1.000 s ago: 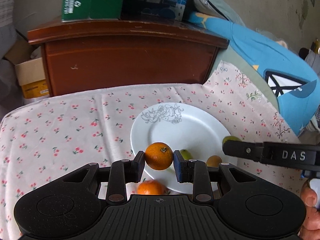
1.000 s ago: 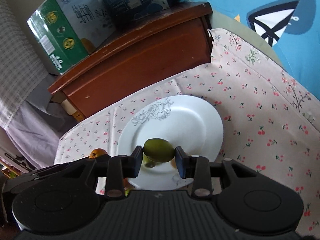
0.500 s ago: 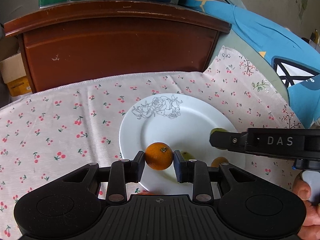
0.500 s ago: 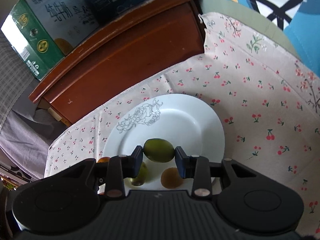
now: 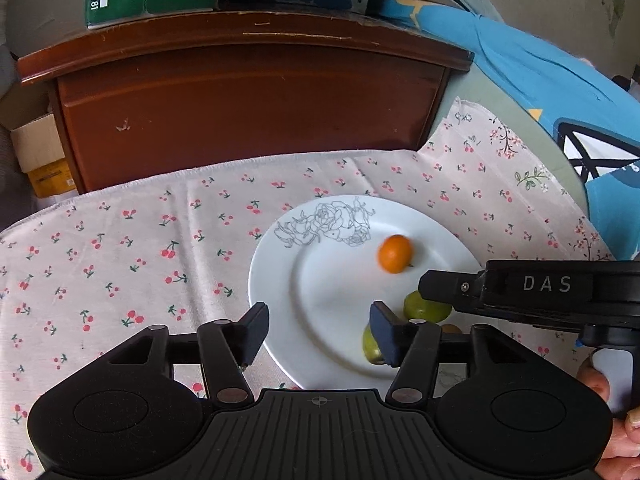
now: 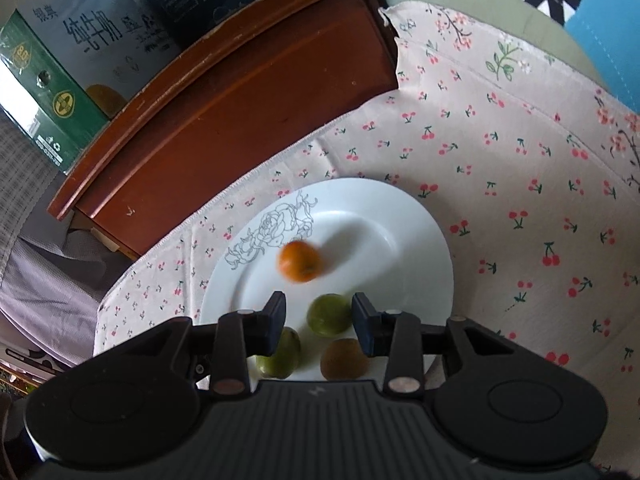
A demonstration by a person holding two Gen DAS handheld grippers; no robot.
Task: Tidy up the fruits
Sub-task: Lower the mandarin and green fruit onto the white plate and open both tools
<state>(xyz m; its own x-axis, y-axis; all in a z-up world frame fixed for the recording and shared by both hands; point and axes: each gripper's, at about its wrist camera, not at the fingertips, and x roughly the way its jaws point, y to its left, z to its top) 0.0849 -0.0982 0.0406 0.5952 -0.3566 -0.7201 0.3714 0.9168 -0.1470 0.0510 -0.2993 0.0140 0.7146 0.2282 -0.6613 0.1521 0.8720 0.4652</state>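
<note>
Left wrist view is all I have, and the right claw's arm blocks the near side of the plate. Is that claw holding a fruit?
Observer: No. In the right wrist view the right claw is open, and a green fruit rests on the plate between its fingers.
Operator: I see just a brown sliver down there. What is it?
Observer: A brown fruit, kiwi-like, lying on the plate's near edge beside that green one.
Operator: Does the green box on the cabinet have another side?
Observer: Yes, the green box has a white face with large dark Chinese characters.
</note>
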